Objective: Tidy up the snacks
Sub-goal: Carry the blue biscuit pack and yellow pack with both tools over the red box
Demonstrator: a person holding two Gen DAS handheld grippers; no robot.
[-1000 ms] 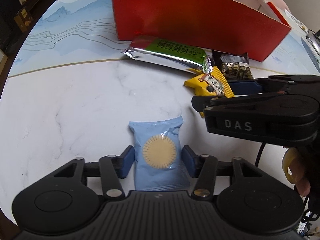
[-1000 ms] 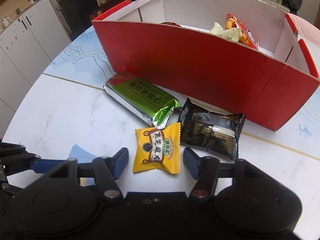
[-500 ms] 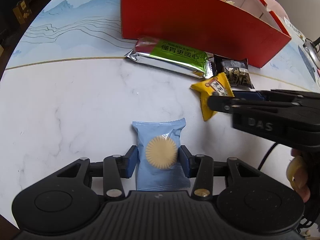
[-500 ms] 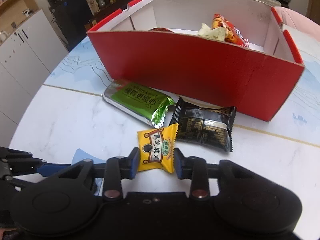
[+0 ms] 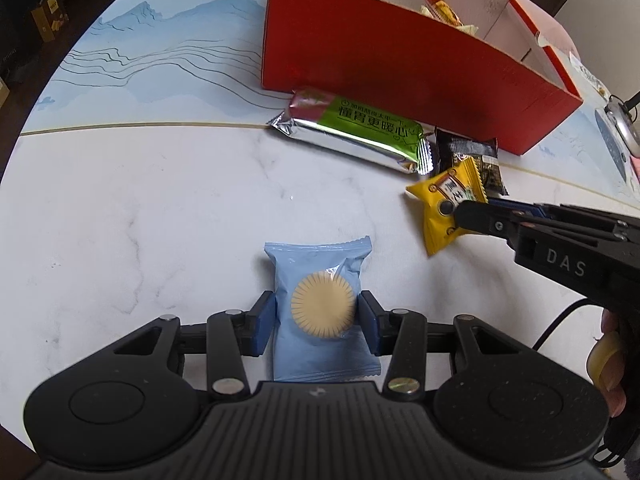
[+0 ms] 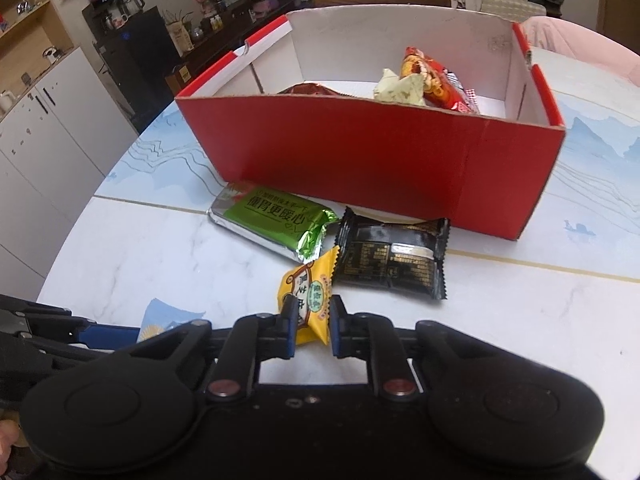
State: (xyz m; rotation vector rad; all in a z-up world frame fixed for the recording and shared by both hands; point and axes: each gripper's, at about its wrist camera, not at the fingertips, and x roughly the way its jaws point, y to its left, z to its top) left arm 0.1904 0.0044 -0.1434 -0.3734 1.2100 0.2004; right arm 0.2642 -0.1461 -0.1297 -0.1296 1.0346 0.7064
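A light blue snack packet (image 5: 316, 264) with a round biscuit printed on it sits between my left gripper's (image 5: 317, 310) blue pads, which press on both its sides. My right gripper (image 6: 313, 314) has a small yellow packet (image 6: 308, 292) pinched and crumpled between its pads, and its jaws are closing. In the left wrist view the yellow packet (image 5: 440, 204) hangs tilted from the right gripper (image 5: 476, 210). On the marble table lie a green and silver bar (image 6: 272, 216) and a black packet (image 6: 392, 256). Right behind them stands the red box (image 6: 360, 152), open at the top.
Several snacks (image 6: 432, 76) lie inside the box. The round table's edge (image 6: 72, 240) curves at the left, with white cabinets beyond it. A chair back stands behind the box. A person's hand (image 5: 608, 360) holds the right gripper's handle.
My right jaws have come together on the yellow packet, which is now crumpled and tilted up off the table. The left pads have narrowed onto the blue packet's sides.
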